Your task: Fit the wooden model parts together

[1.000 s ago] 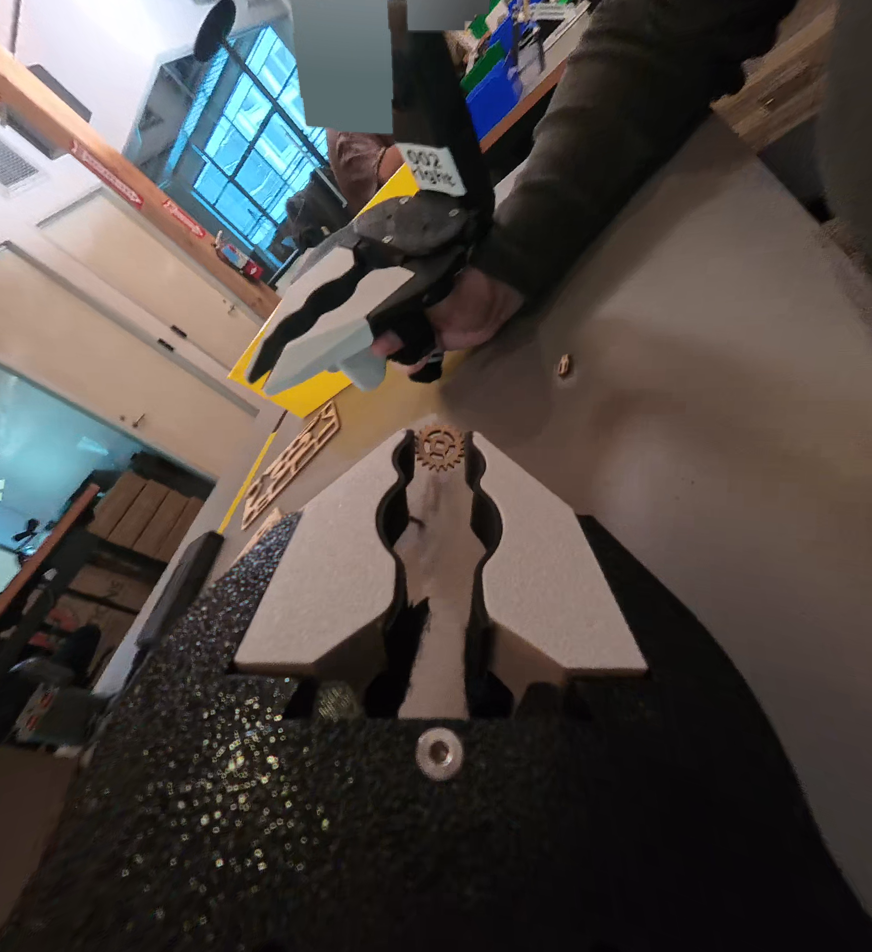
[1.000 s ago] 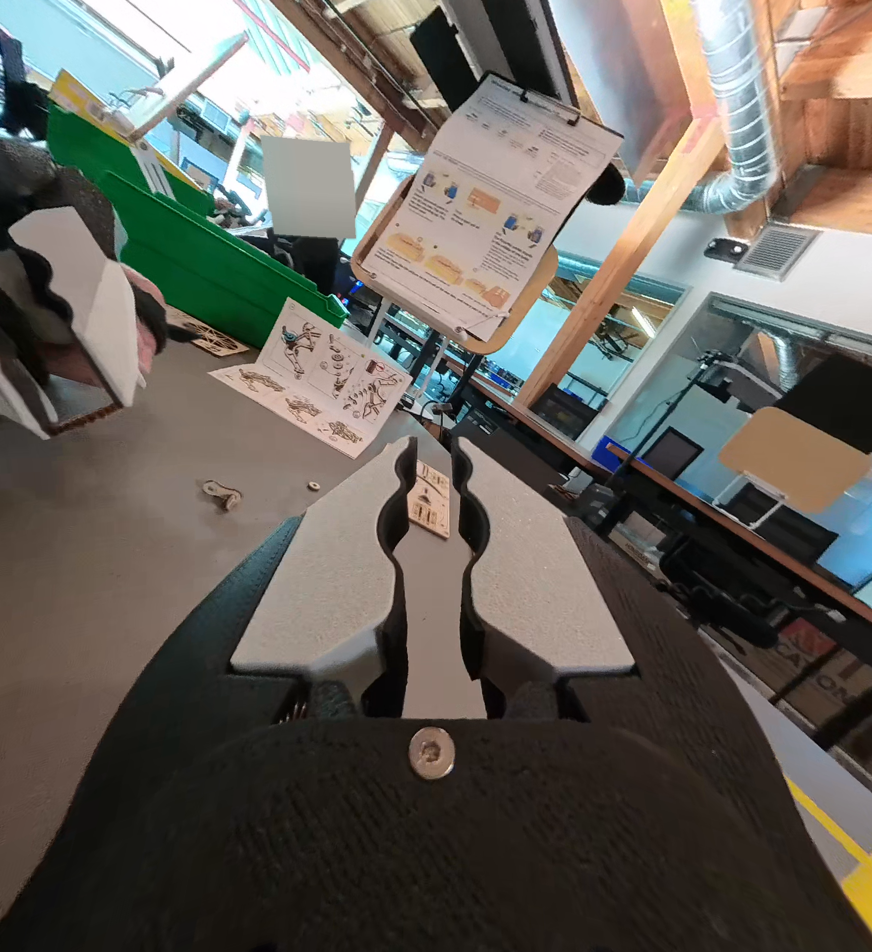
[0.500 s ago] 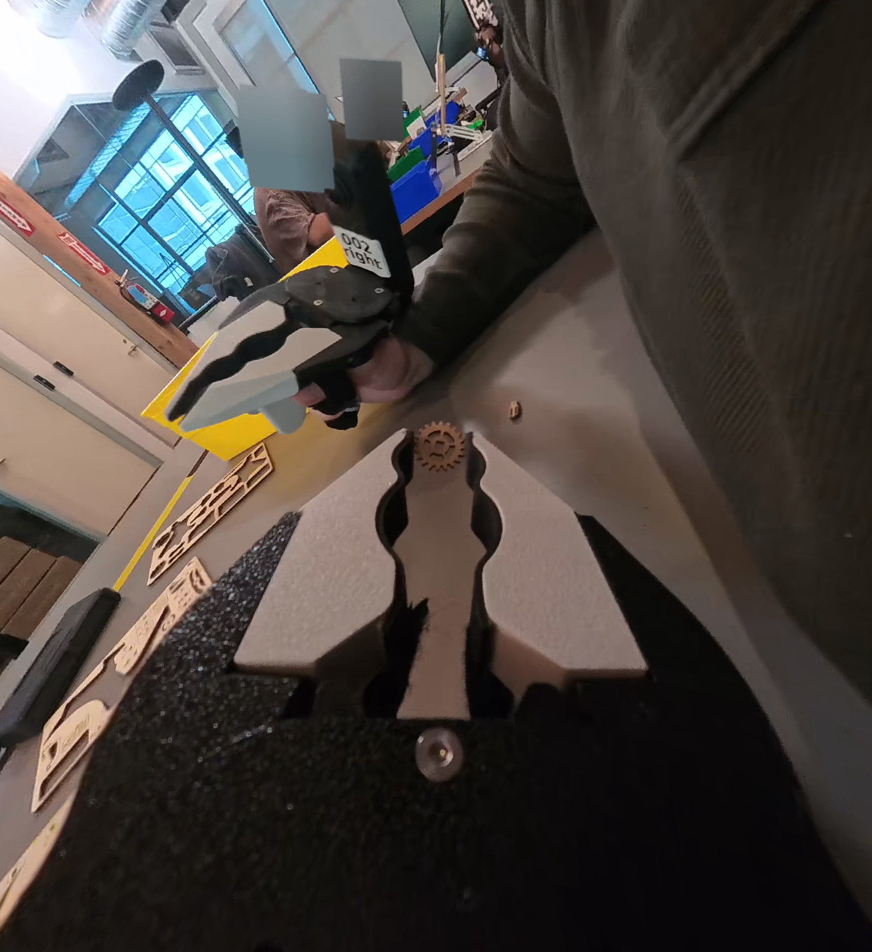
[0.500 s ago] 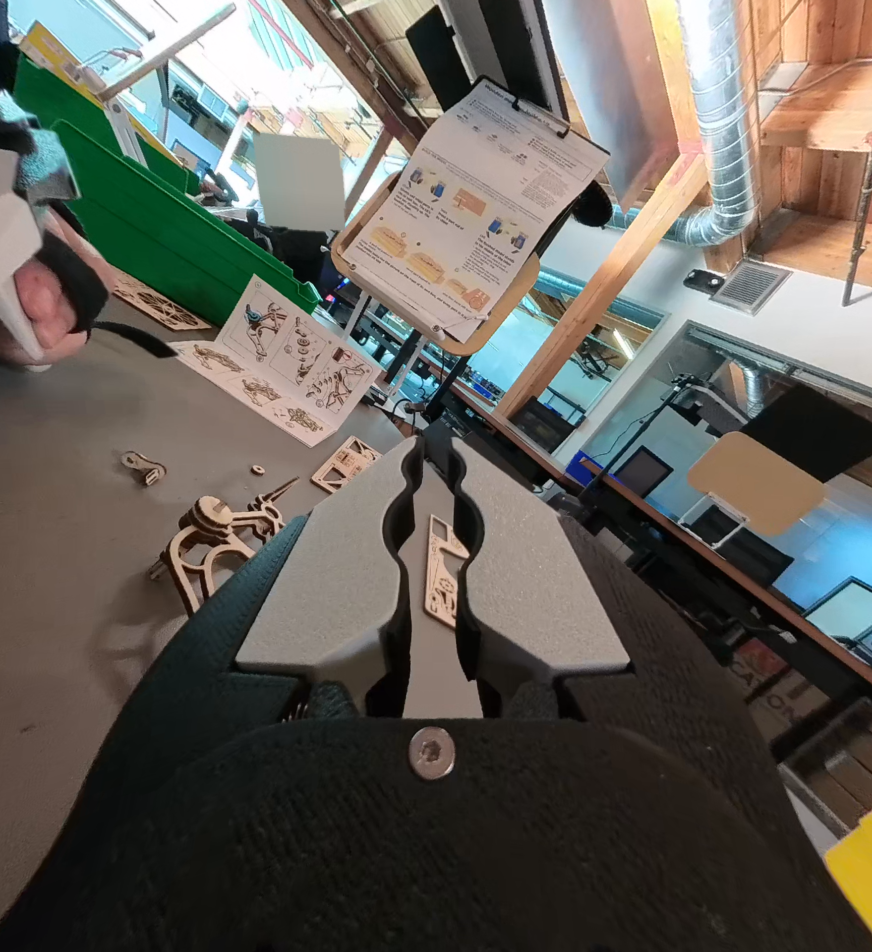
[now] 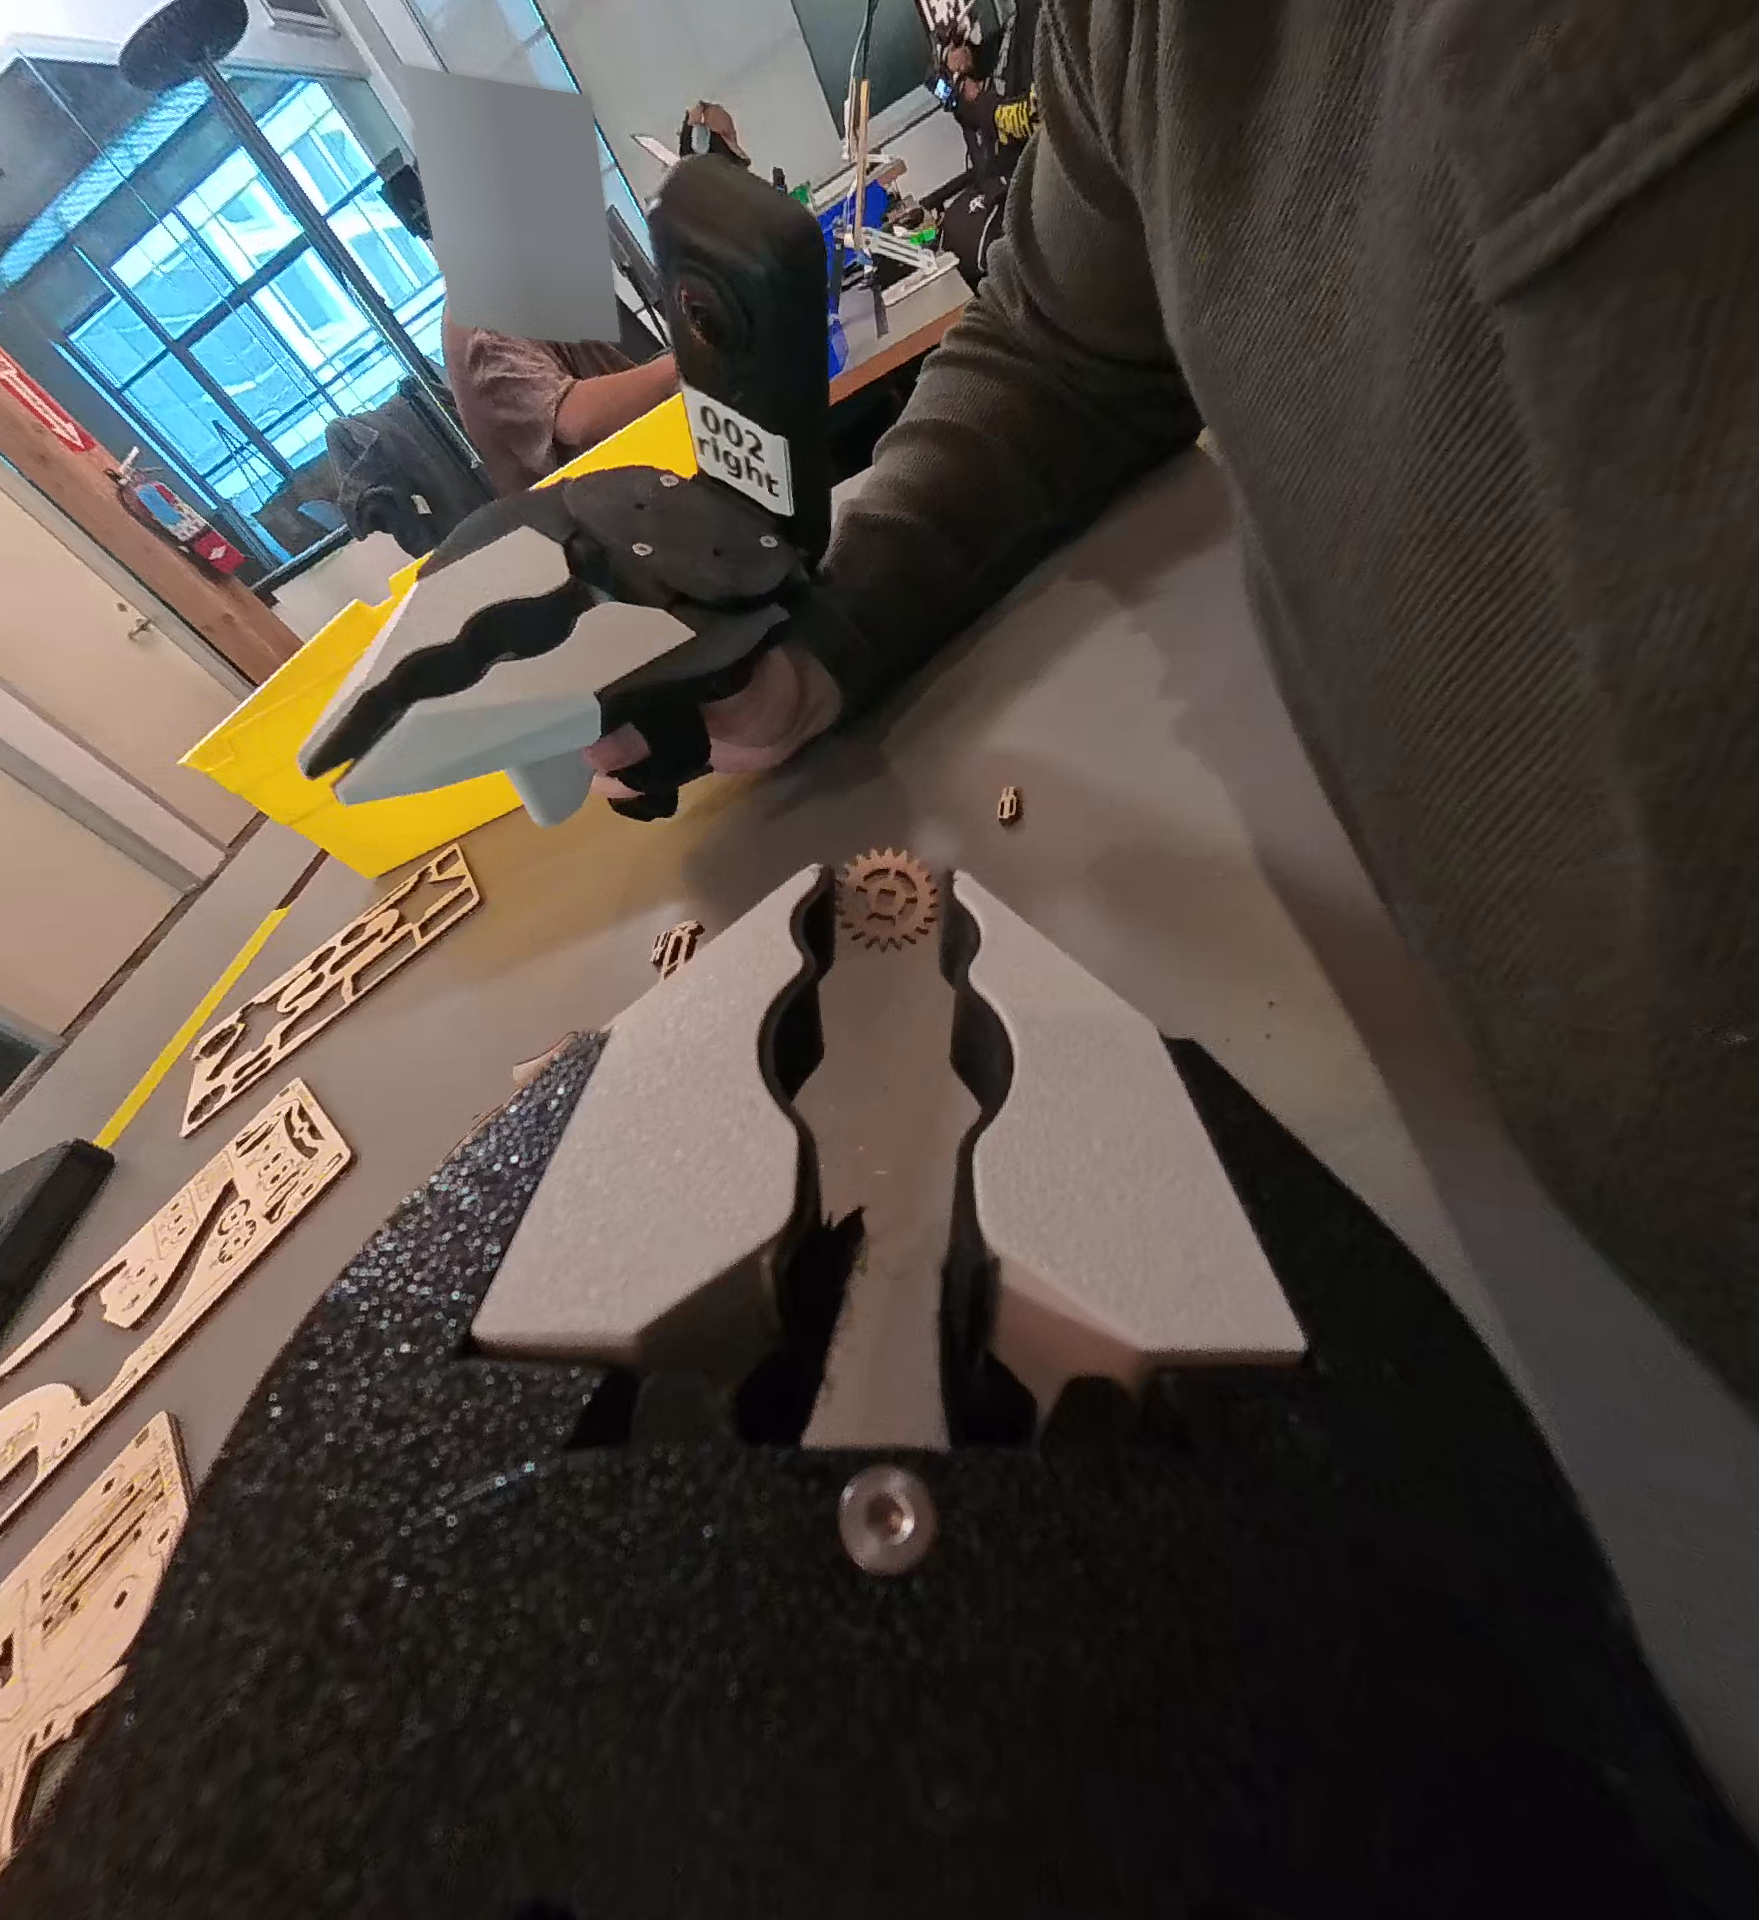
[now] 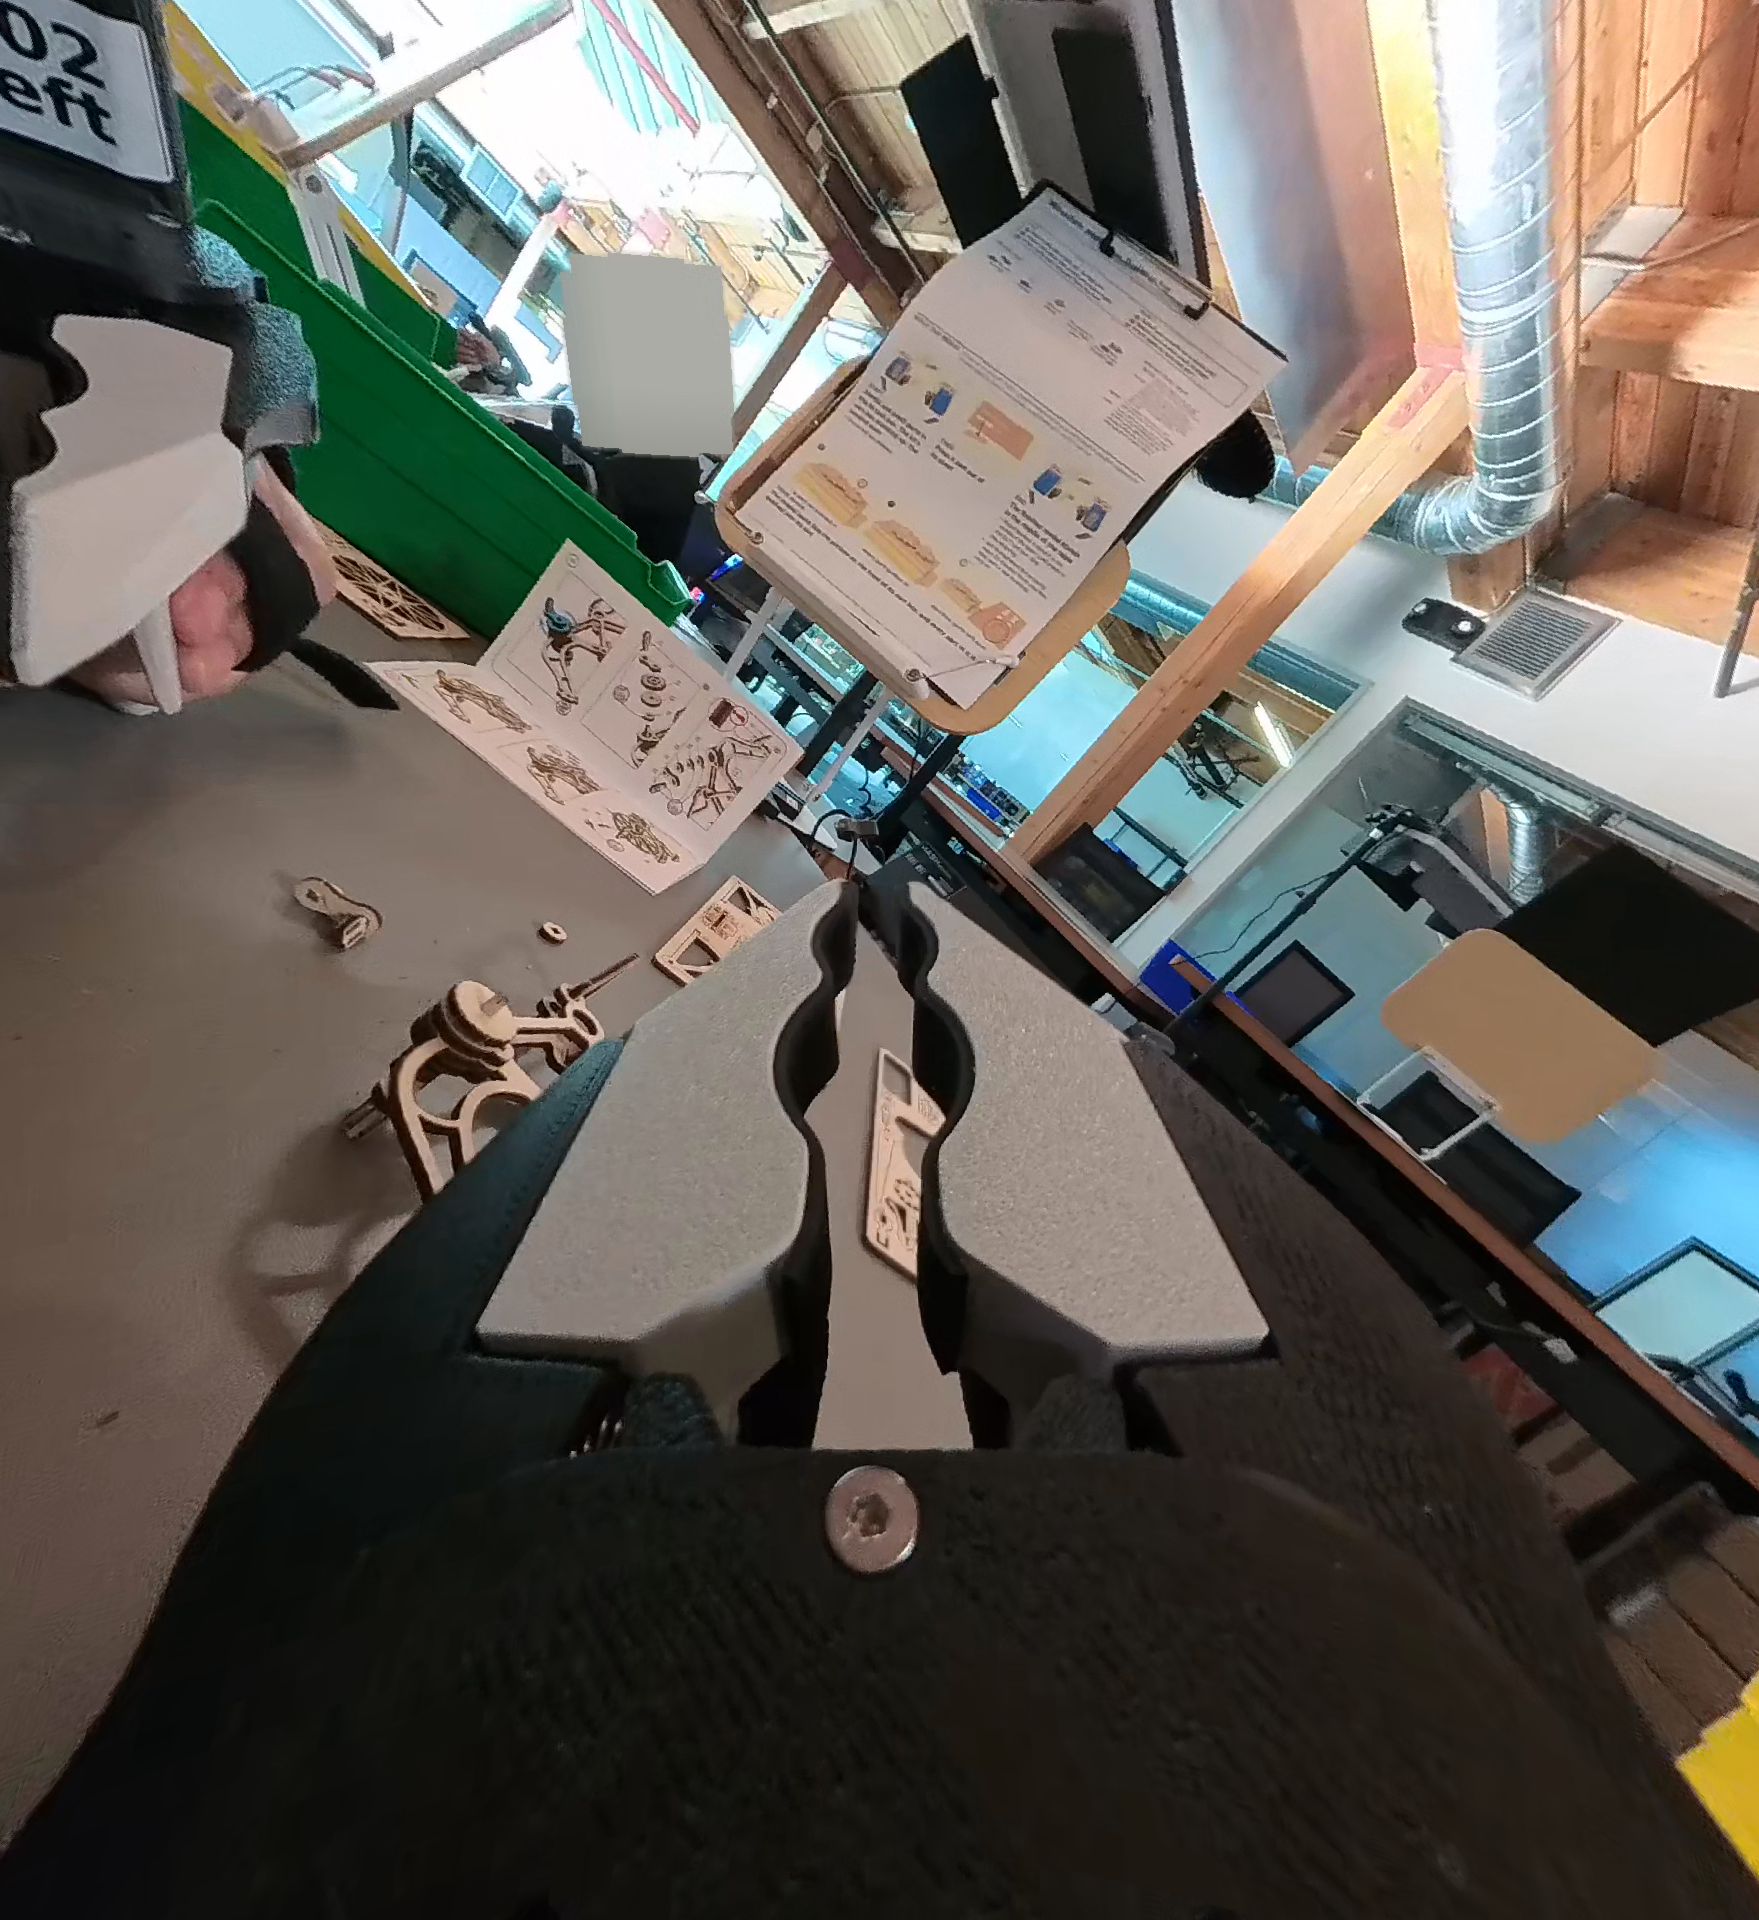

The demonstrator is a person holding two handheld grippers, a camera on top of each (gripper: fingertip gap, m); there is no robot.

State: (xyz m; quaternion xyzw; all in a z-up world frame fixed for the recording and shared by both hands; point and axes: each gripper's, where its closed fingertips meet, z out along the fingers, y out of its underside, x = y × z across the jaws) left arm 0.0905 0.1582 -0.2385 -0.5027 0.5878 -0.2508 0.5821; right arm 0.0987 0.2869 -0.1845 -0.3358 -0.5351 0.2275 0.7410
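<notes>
Grey tabletop (image 5: 1114, 665) is seen under both tongs: a gear (image 5: 887, 900) is pinched by the left tongs (image 5: 885, 883); the right tongs (image 6: 880, 904) are nearly closed, empty, the model (image 6: 470, 1070) lying to their left.

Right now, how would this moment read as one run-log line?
left gripper: shut on small wooden gear | right gripper: nearly shut, holding nothing | half-built wooden model: on grey table, untouched | fitting: not begun
</notes>
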